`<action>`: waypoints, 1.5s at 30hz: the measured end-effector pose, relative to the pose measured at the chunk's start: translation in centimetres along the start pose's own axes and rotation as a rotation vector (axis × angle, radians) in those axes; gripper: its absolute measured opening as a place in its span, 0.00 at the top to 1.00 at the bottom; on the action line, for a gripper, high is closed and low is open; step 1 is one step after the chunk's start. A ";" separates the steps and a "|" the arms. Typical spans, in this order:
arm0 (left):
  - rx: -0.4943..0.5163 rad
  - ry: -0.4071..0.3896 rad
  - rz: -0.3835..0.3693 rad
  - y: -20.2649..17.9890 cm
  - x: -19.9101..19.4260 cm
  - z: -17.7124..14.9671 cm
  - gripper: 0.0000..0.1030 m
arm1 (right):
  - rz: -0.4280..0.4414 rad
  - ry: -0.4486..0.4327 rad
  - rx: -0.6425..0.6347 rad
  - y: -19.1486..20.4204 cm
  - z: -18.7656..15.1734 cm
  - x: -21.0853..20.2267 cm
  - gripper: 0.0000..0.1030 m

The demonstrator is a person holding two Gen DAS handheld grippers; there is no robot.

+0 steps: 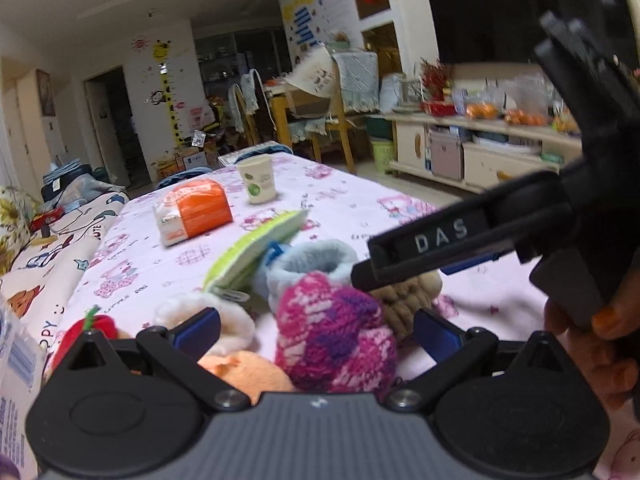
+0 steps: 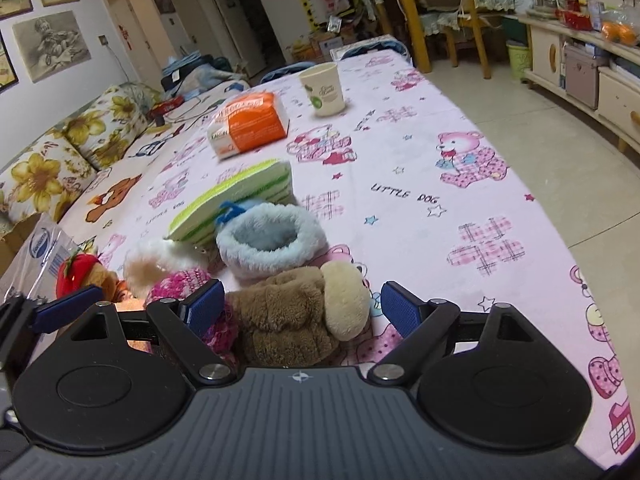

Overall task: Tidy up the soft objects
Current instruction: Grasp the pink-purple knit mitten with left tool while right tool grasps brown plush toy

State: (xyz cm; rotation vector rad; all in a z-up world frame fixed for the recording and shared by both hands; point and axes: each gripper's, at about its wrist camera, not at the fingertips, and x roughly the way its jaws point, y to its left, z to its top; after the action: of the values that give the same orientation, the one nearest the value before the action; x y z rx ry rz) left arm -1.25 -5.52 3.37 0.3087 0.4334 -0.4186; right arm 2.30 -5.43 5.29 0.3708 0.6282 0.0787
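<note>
My left gripper point(image 1: 316, 326) sits low over the pink printed tablecloth point(image 1: 352, 204), pointed forward toward 12 o'clock, jaws spread wide with the pink-purple knit sock point(image 1: 336, 332) lying between the blue pads point(image 1: 198, 326), not pinched. Orange plush bit point(image 1: 248, 372) at 7 o'clock of the sock, cream fluffy piece point(image 1: 224, 316) at 10 o'clock, red plush strawberry point(image 1: 90, 330) far out at 9 o'clock. Light blue fuzzy slipper point(image 1: 316, 266) just behind the sock at 12 o'clock, green-white striped sponge cloth point(image 1: 252, 254) leaning at its 10 o'clock, touching it. Brown fuzzy plush point(image 1: 408, 292) at 2 o'clock of the sock

My right gripper point(image 2: 302, 306) is also low and level, aimed forward, jaws wide open around the brown fuzzy plush point(image 2: 288, 320), pads point(image 2: 402, 310) on either side, whether they touch it I cannot tell. From the left view this gripper comes in from 3 o'clock, tilted, one finger point(image 1: 432, 246) reaching across over the brown plush; my hand point(image 1: 588, 340) wraps the handle at 4 o'clock

In the right view the blue slipper point(image 2: 272, 240) is at 12 o'clock of the brown plush, opening up, sponge cloth point(image 2: 236, 204) behind it at 11 o'clock. Knit sock point(image 2: 184, 284) at 9 o'clock beside the left pad, strawberry point(image 2: 76, 272) further at 9 o'clock. Orange-white packet point(image 2: 250, 126) and paper cup point(image 2: 323, 88) well apart, far at 12 o'clock on the tablecloth point(image 2: 460, 208). Clear plastic bag point(image 2: 36, 256) at the table edge, 9 o'clock
</note>
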 end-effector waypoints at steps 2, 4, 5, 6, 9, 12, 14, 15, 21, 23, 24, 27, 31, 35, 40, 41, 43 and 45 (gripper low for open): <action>0.009 0.015 0.000 -0.2 0.6 -0.1 0.02 | 0.011 0.018 0.012 -0.4 0.1 0.3 0.00; 0.010 0.030 0.001 -0.1 1.1 -0.3 0.04 | 0.020 0.029 0.020 -0.7 0.0 0.4 0.00; 0.009 0.040 0.004 0.0 1.4 -0.3 0.08 | 0.025 0.032 0.020 -0.7 0.0 0.4 0.00; 0.005 0.051 0.006 0.0 1.6 -0.4 0.11 | 0.029 0.035 0.019 -0.7 0.0 0.5 0.00; -0.005 0.064 0.015 0.1 2.0 -0.5 0.20 | 0.037 0.038 0.018 -0.7 0.0 0.8 0.00; -0.013 0.068 0.005 0.1 2.1 -0.4 0.30 | 0.042 0.046 0.019 -0.6 -0.1 1.1 0.00; -0.026 0.073 -0.006 0.2 2.1 -0.4 0.38 | 0.050 0.051 0.024 -0.6 -0.1 1.4 0.00; -0.034 0.075 -0.008 0.3 2.0 -0.3 0.40 | 0.053 0.053 0.027 -0.5 -0.1 1.5 0.00; -0.097 0.081 -0.032 1.3 1.6 -0.3 0.48 | 0.074 0.062 0.046 -0.7 -0.1 1.5 0.01; -0.117 0.081 -0.041 1.7 1.6 -0.2 0.50 | 0.071 0.066 0.047 -0.7 -0.2 1.5 0.11; -0.128 0.080 -0.047 1.9 1.5 -0.2 0.51 | 0.062 0.069 0.041 -0.6 -0.2 1.5 0.18; -0.166 0.076 -0.061 2.5 1.1 -0.2 0.52 | 0.047 0.070 0.033 -0.5 -0.3 1.5 0.31; -0.218 0.065 -0.079 3.5 0.8 -0.1 0.52 | 0.029 0.047 0.026 -0.3 -0.2 1.2 0.42; -0.280 0.046 -0.095 4.5 0.4 0.0 0.53 | 0.023 0.025 0.007 -0.1 -0.2 0.9 0.46; -0.328 0.006 -0.099 5.7 -0.8 0.1 0.54 | 0.018 0.003 -0.006 0.1 0.2 0.9 0.47; -0.333 -0.003 -0.096 5.9 -1.2 0.2 0.54 | 0.019 -0.002 -0.010 0.0 0.3 0.8 0.47; -0.355 -0.021 -0.098 6.4 -1.7 0.2 0.54 | 0.020 -0.014 -0.015 0.1 0.4 0.7 0.47; -0.384 -0.034 -0.106 7.0 -2.2 0.2 0.54 | 0.024 -0.028 -0.021 0.2 0.6 0.5 0.47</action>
State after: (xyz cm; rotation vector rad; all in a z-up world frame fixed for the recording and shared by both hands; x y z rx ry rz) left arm 0.19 1.23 5.94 -0.0941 0.4883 -0.4333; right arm 3.07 -5.29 5.50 0.3592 0.5949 0.1032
